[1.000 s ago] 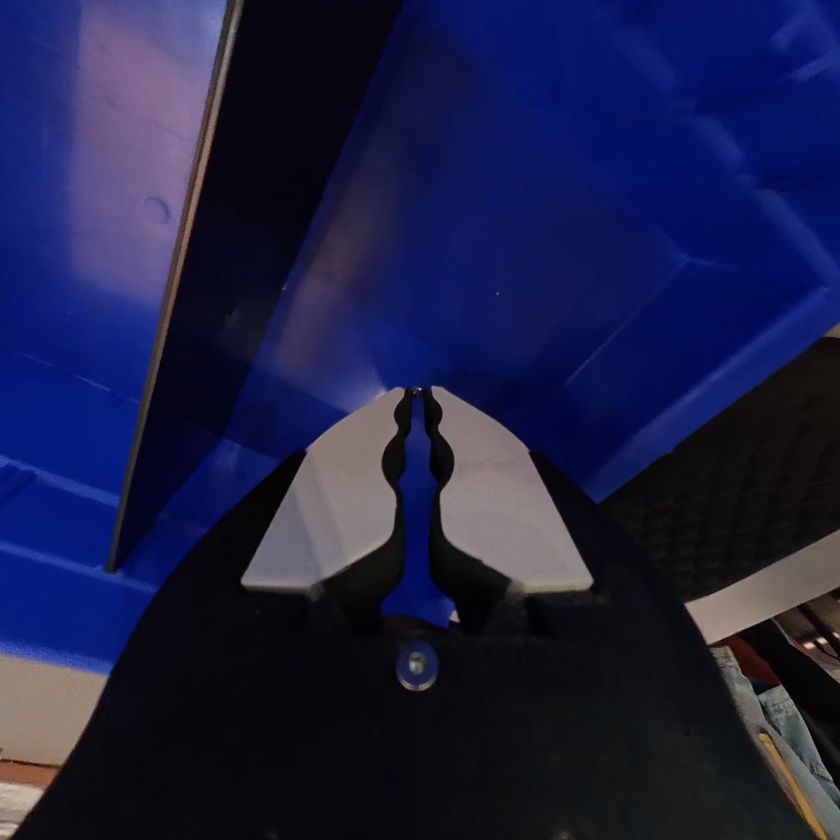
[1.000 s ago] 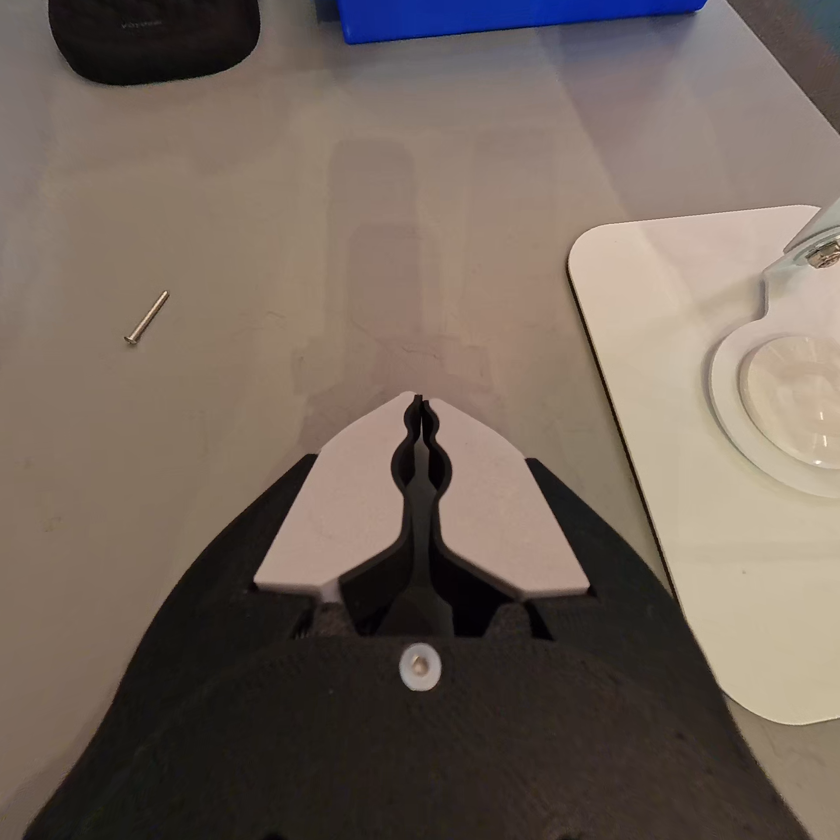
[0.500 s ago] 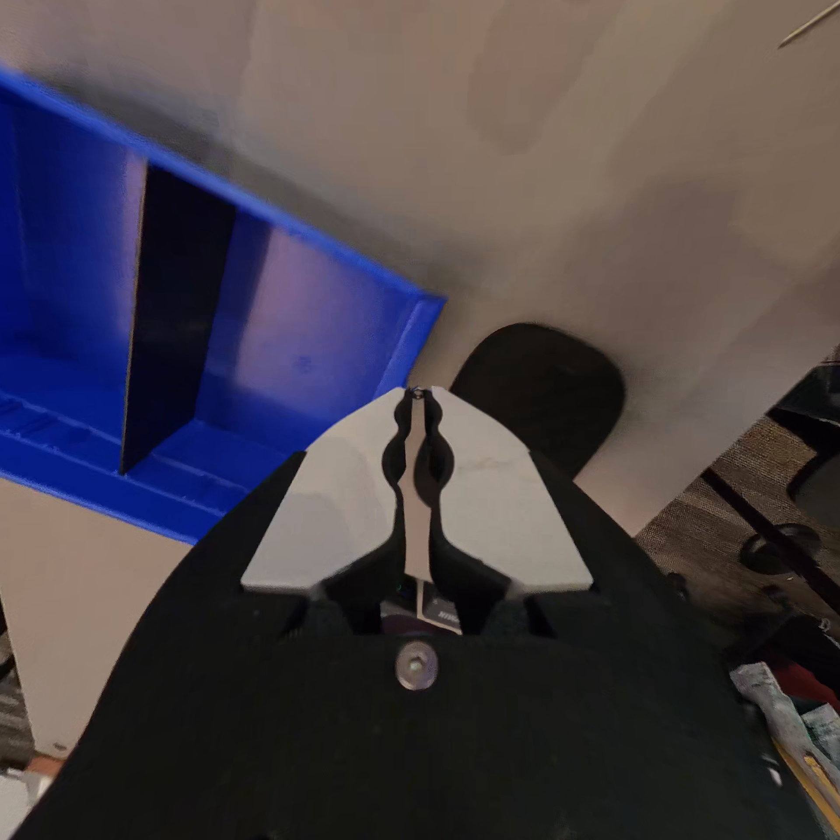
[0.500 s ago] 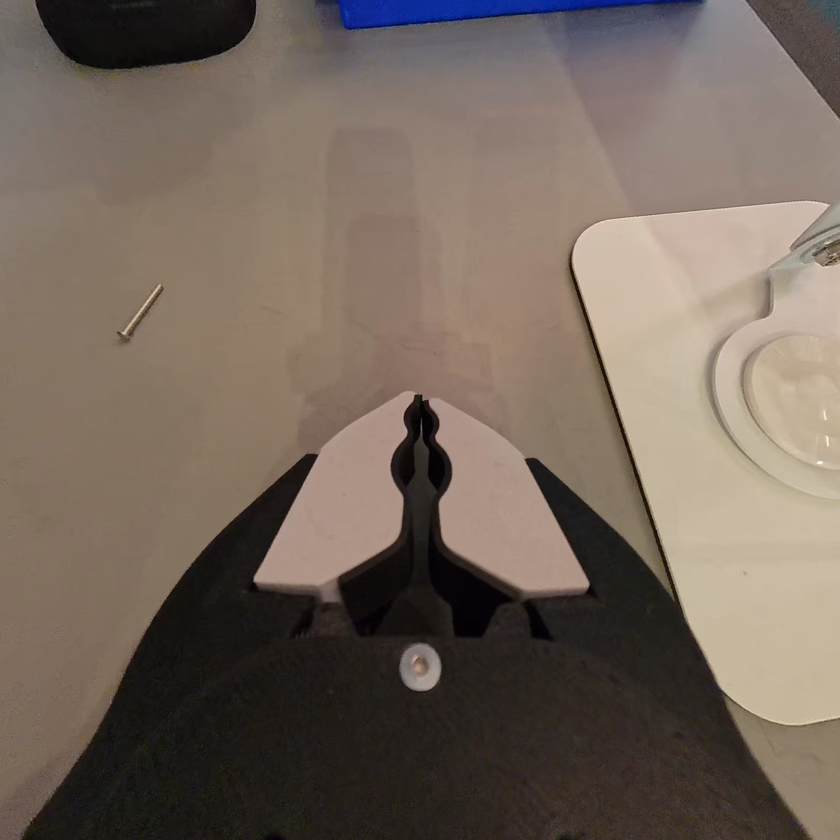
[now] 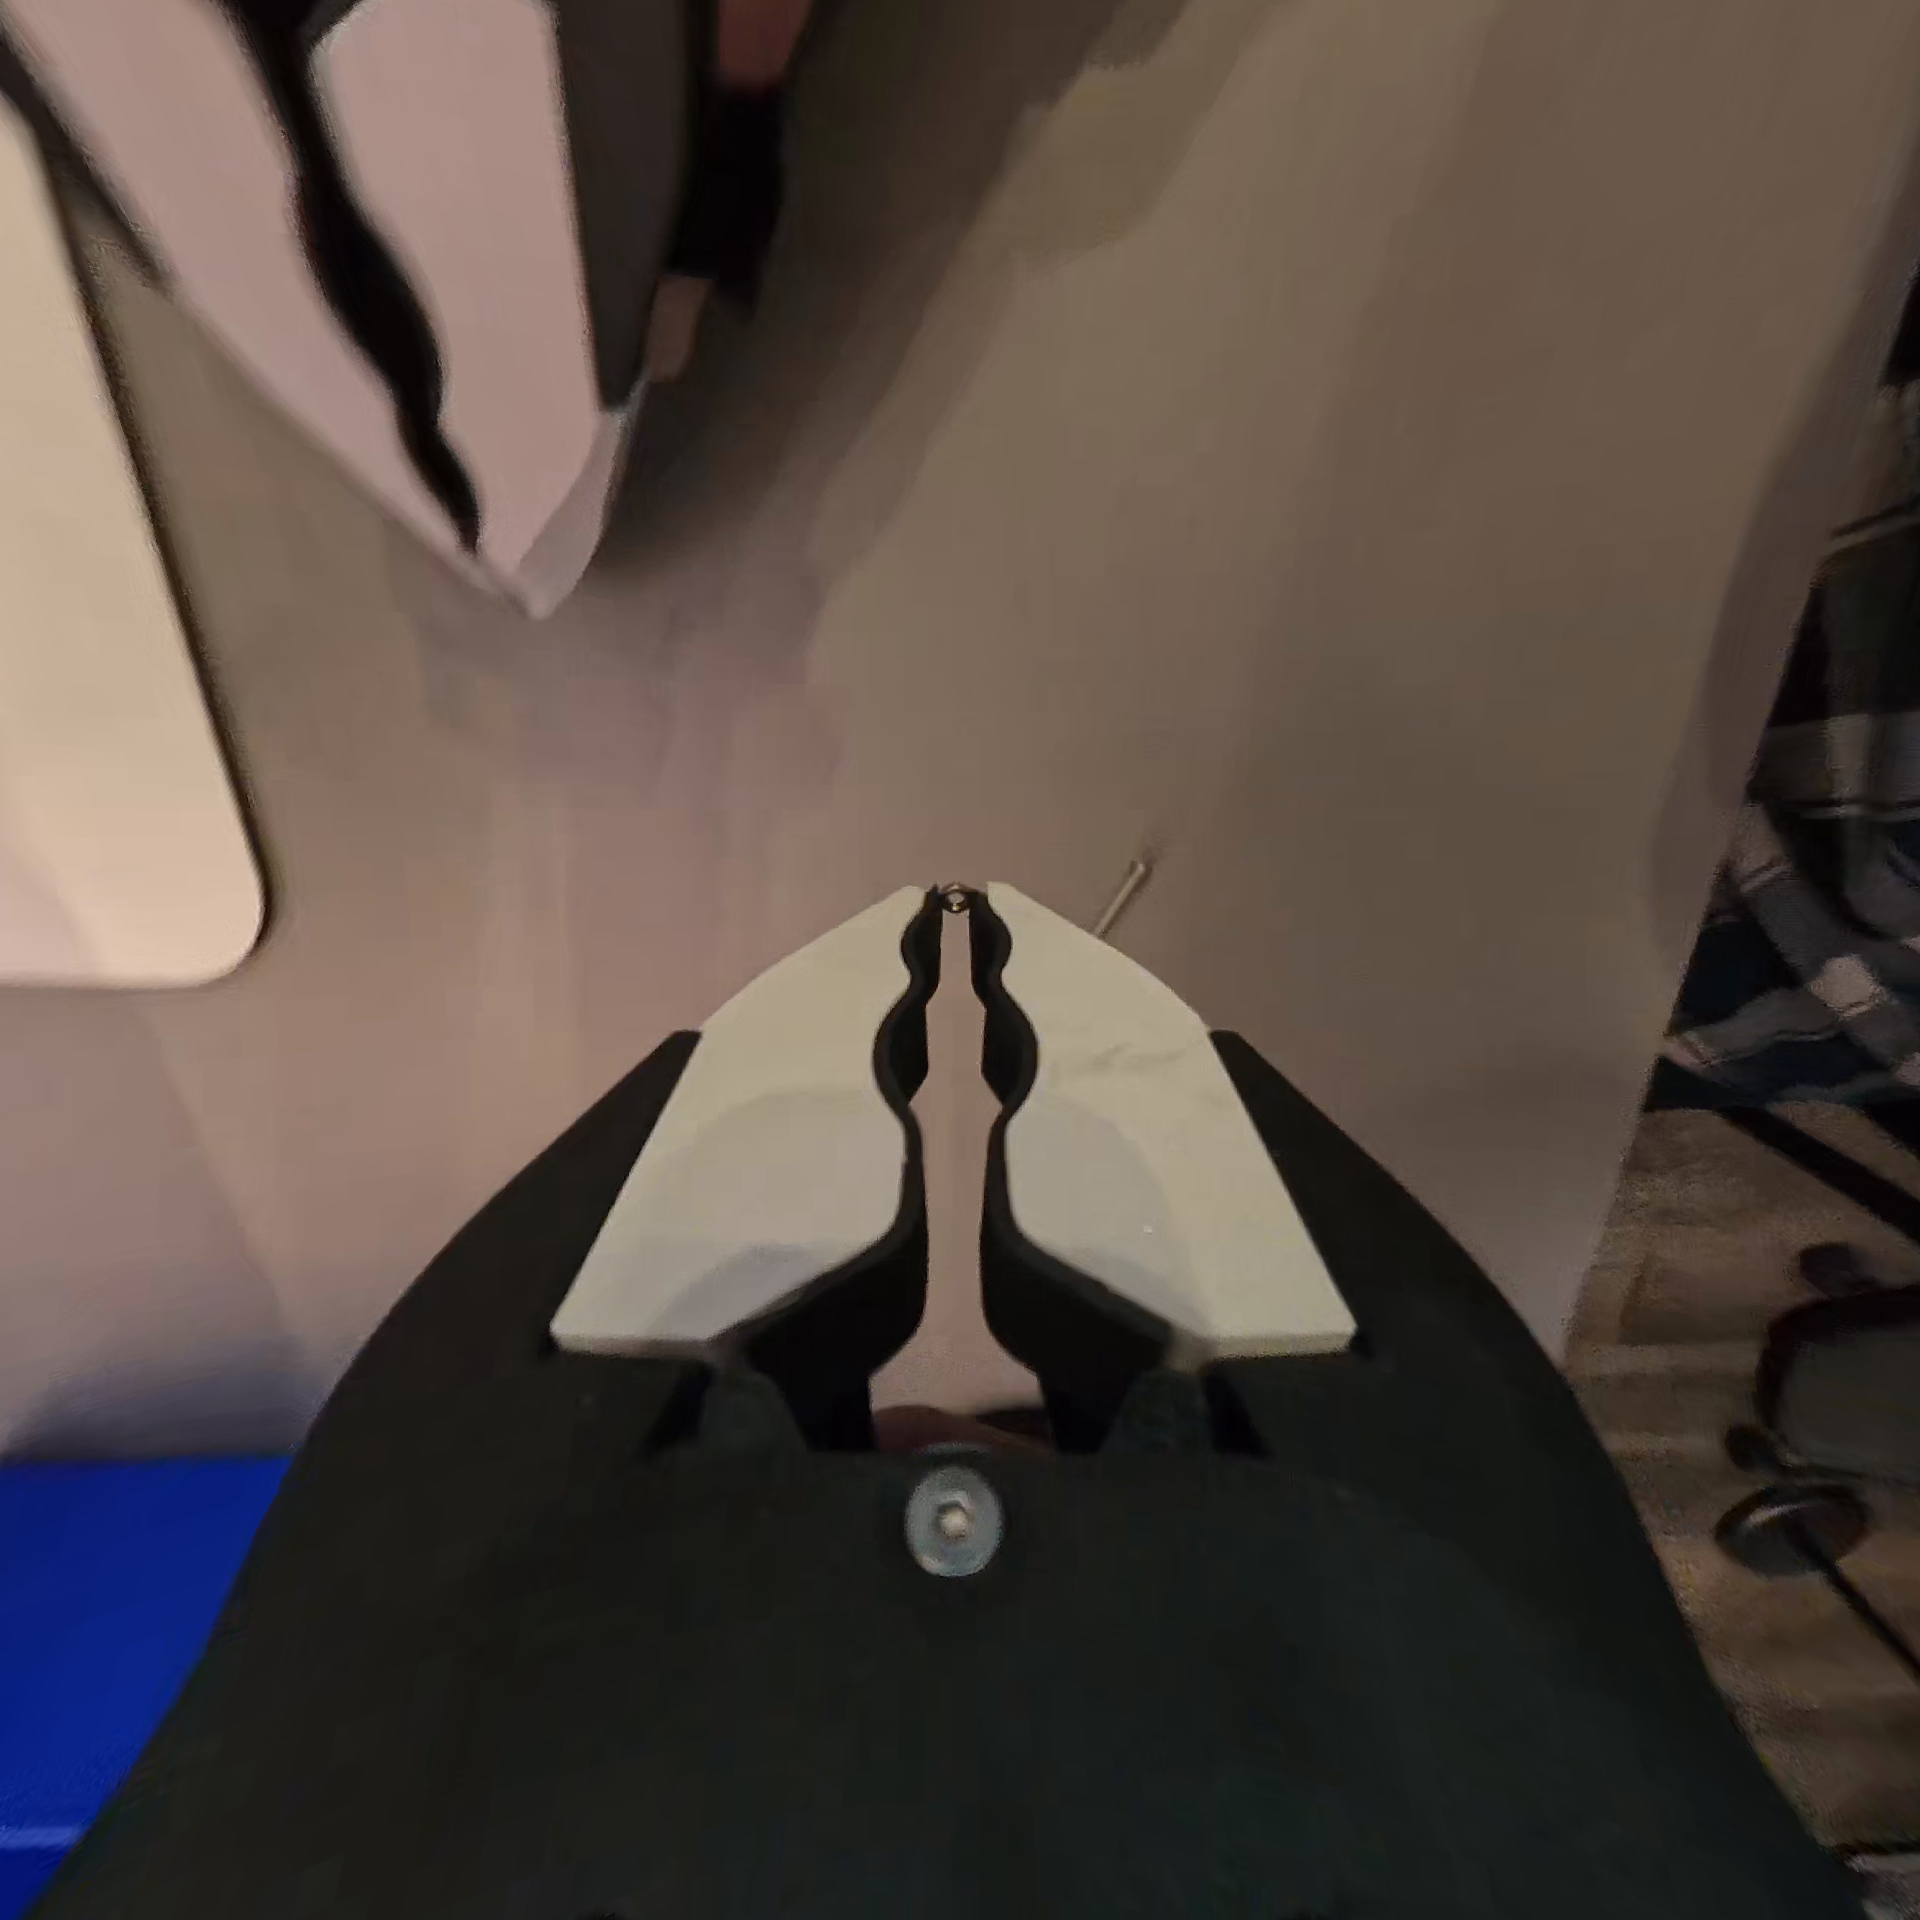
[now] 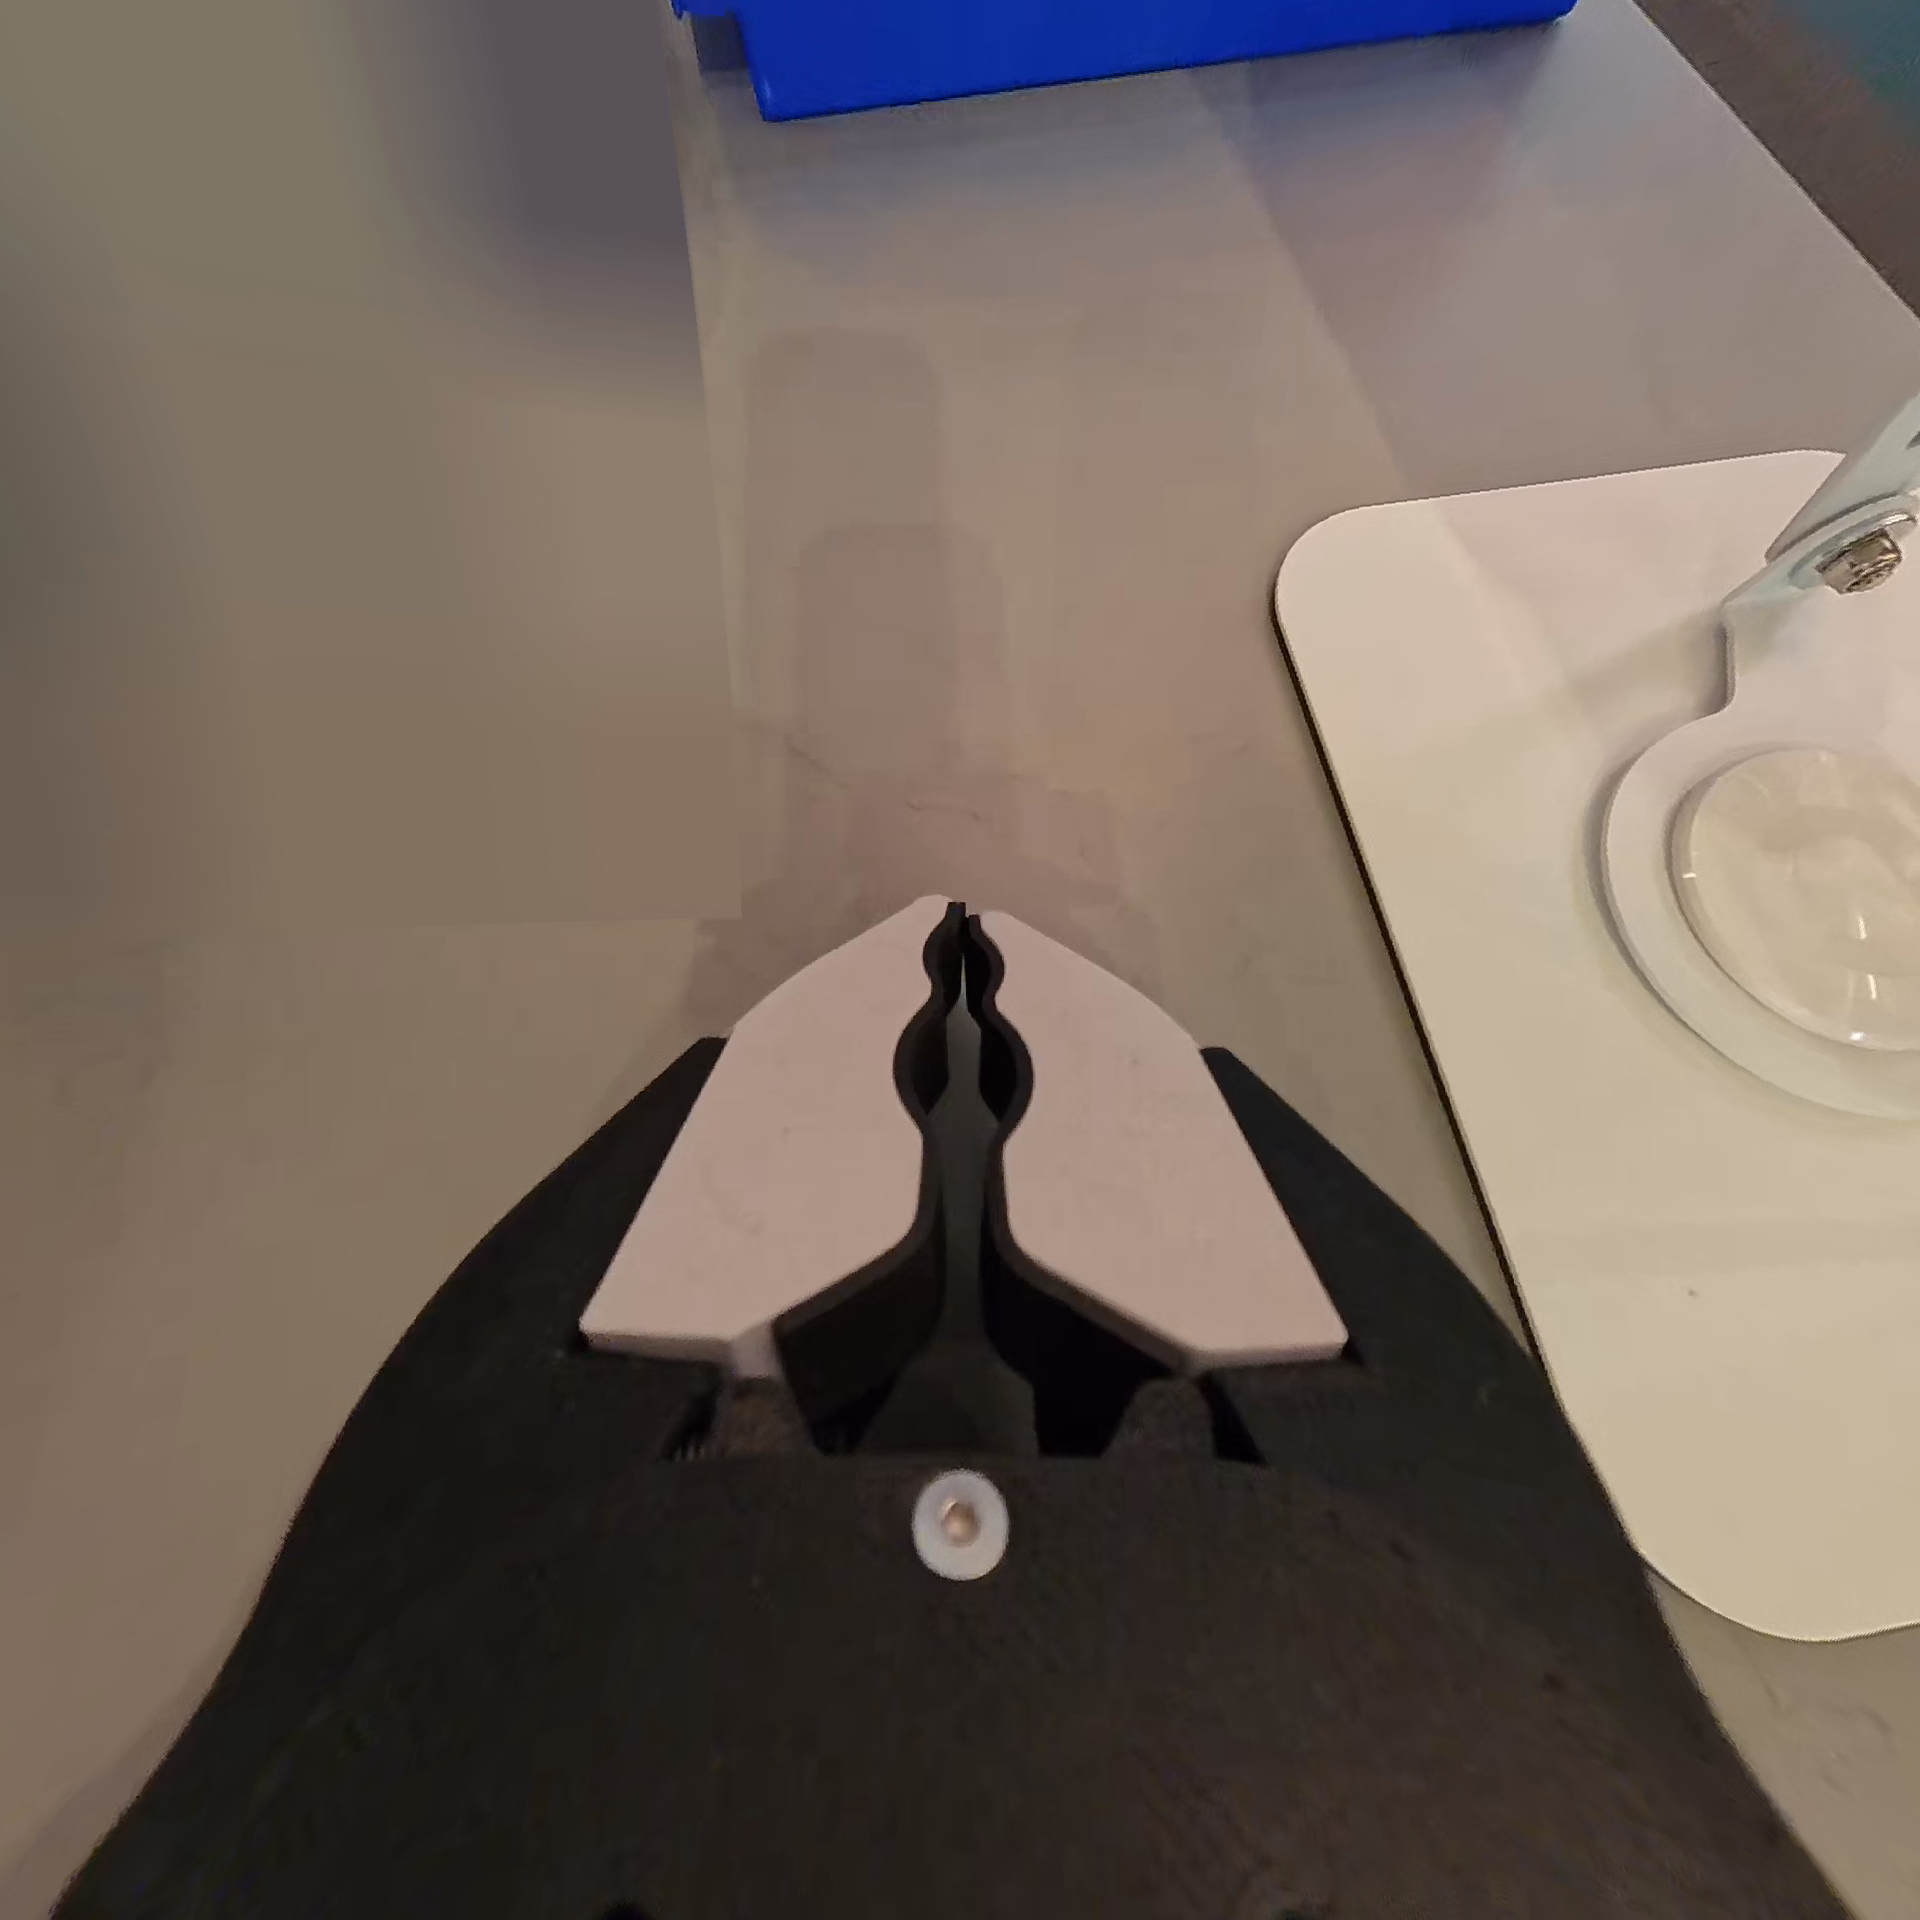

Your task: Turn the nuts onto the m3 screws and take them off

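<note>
My left gripper (image 5: 955,896) pinched a tiny metal ring (image 5: 954,898) right at its tips, with both white fingers (image 5: 821,1049) pressed close on it and only a thin slit behind. It hung over the grey table (image 5: 1247,520). A thin metal screw (image 5: 1124,896) lay on the table just beside my left tips, at about 2 o'clock from them. At 11 o'clock, well apart, I saw my other gripper, blurry, with its point aimed down at the table. A white board (image 5: 114,779) with a round corner sat at 9 o'clock, and a bit of a blue bin (image 5: 125,1558) showed at 8 o'clock. Off the table edge at 3 o'clock I saw some checked cloth (image 5: 1849,790) and a dark chair base (image 5: 1787,1538) on the floor. My right gripper (image 6: 962,916) was closed tight, tips together, with nothing between them. It hung over bare grey table. The white board (image 6: 1475,644) lay at 3 o'clock from it, with a round clear lens (image 6: 1808,894) in a white ring on it and a metal bracket with a bolt (image 6: 1860,561). The blue bin (image 6: 1122,52) sat far off at 12 o'clock.
</note>
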`<action>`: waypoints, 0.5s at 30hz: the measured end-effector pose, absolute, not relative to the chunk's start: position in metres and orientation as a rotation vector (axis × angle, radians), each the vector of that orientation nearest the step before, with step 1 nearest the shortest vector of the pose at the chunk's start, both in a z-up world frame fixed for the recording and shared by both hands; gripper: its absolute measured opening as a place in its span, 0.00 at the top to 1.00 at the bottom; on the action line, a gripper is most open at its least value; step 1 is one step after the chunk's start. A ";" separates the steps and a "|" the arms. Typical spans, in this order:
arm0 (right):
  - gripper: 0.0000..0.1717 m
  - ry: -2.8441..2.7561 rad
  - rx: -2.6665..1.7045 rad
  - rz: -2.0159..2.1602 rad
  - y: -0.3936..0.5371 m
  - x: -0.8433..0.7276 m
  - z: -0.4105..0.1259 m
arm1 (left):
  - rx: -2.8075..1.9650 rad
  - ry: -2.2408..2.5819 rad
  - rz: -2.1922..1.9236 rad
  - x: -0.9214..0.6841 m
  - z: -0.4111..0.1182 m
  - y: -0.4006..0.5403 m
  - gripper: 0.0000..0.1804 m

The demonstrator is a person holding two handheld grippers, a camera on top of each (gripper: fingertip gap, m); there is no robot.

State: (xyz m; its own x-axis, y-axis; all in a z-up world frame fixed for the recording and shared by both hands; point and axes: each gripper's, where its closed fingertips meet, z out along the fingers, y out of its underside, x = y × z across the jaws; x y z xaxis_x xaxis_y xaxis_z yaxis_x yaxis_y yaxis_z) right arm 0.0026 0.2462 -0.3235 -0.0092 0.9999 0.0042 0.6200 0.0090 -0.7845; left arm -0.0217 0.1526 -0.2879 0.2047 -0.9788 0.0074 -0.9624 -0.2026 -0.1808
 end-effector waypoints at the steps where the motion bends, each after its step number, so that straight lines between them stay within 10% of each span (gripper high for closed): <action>1: 1.00 -1.691 -1.672 0.815 0.246 0.002 -0.323 | -2.301 1.921 -0.170 -0.015 -0.296 0.155 0.98; 15: 1.00 -1.706 -1.678 0.803 0.245 0.002 -0.326 | -2.364 1.976 -0.250 0.004 -0.344 0.151 0.97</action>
